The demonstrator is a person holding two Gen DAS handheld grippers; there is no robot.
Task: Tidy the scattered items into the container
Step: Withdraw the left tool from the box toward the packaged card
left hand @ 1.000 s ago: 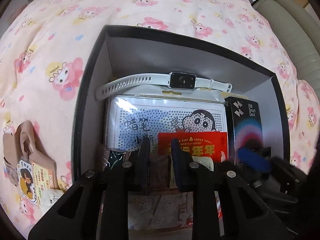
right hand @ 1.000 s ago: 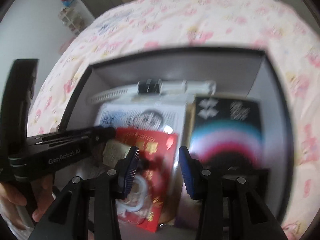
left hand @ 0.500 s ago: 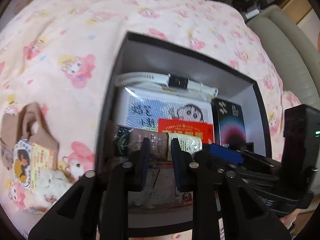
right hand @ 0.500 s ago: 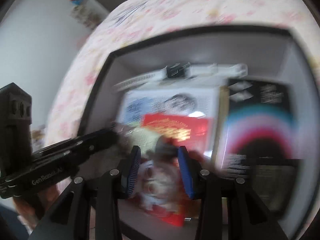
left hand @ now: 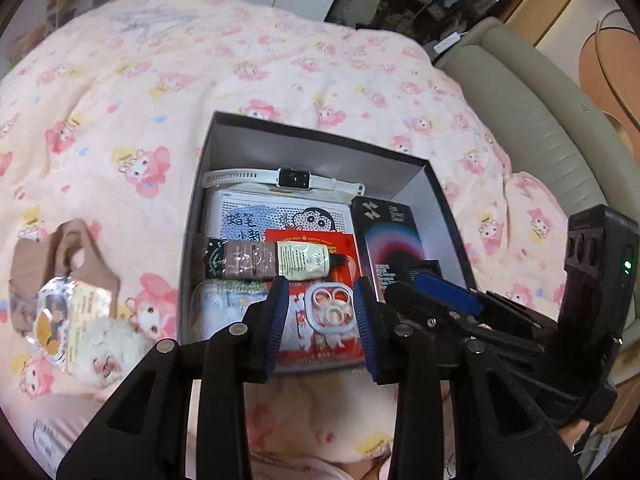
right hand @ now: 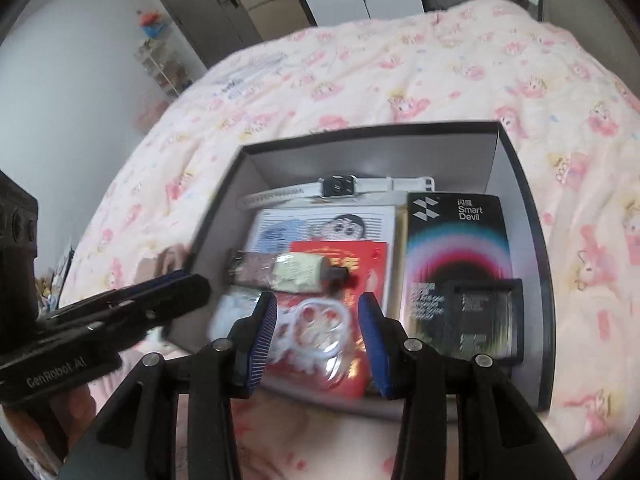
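Left gripper [left hand: 320, 320]: black angular arms, blue ribbed pads, silver screws at 5 and 7 o'clock.
Right gripper [right hand: 318, 330]: same build.
Marking: white "GenRobot.AI" lettering on the side.

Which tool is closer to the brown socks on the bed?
Left. The left tool hovers over the box edge beside the brown socks; the right tool is on its far side.

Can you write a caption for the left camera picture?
Open hand-held gripper above a box of trinkets on pink bedding.
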